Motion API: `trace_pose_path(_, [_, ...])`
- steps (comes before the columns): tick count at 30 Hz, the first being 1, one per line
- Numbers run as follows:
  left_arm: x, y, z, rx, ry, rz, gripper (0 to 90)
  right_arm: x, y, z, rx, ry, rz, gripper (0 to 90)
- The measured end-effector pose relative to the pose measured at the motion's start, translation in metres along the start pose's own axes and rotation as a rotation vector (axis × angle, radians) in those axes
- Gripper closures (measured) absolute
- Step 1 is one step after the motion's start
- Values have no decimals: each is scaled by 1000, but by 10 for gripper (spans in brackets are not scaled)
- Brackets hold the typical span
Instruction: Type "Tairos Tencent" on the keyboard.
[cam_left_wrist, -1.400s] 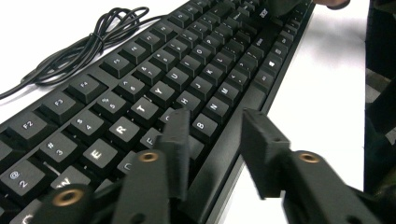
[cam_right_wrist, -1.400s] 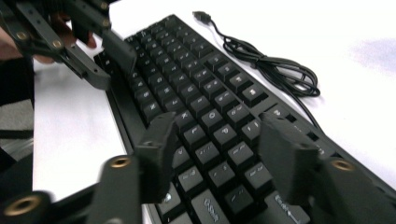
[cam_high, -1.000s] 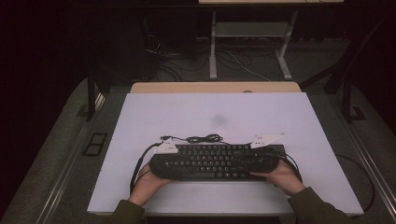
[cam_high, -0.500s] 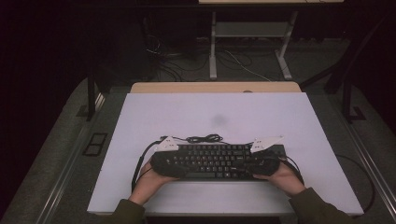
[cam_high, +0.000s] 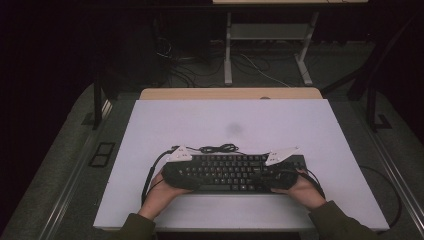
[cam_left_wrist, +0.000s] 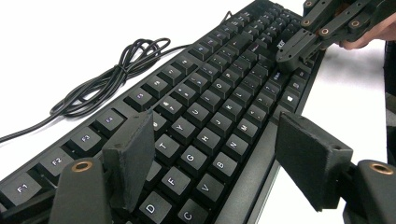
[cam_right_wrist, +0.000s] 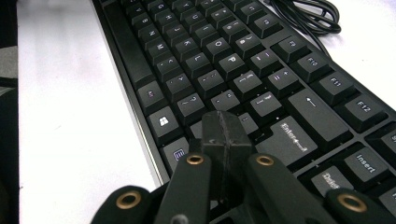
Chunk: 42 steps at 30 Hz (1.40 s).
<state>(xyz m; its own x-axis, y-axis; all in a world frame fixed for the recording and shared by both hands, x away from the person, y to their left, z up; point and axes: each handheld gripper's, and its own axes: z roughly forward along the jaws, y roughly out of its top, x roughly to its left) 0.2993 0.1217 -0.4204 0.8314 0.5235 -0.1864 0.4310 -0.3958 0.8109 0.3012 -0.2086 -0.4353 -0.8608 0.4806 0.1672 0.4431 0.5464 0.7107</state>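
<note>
Left tongs (cam_left_wrist: 219, 154) have just been opening astride the keyboard (cam_high: 235, 172); right tongs (cam_right_wrist: 227, 135), at three o'clock, now pressed closed, empty.

Both forearms reach in from the near edge. Left gripper (cam_left_wrist: 212, 154): jaws apart, just been opening, nothing pinched between. Right gripper (cam_right_wrist: 227, 135): jaws pressed together, tip angled down.

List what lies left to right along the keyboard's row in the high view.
Left hand → left gripper → keyboard → right gripper → right hand, all on the table.
</note>
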Motion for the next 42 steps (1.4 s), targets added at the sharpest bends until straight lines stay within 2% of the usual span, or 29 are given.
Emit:
trace_pose_path(7, [4,2,-1,-2,21,7,284,-1,-1,2,8,3,-6,895])
trace_pose_path(14, [10,8,2,-11,52,10,337,-1,-1,2,8,5,-1,895])
trace_pose_path(22, [16,12,6,-2,65,16,529,-1,-2,2,8,7,6,895])
trace_pose_path(26, [16,13,9,12,74,27,678,-1,-2,2,7,7,8,895])
trace_pose_path(32, [16,12,14,52,54,32,886,-1,-2,2,6,6,8,895])
trace_pose_path(42, [18,10,22,97,58,36,889,-1,-2,2,5,4,5,895])
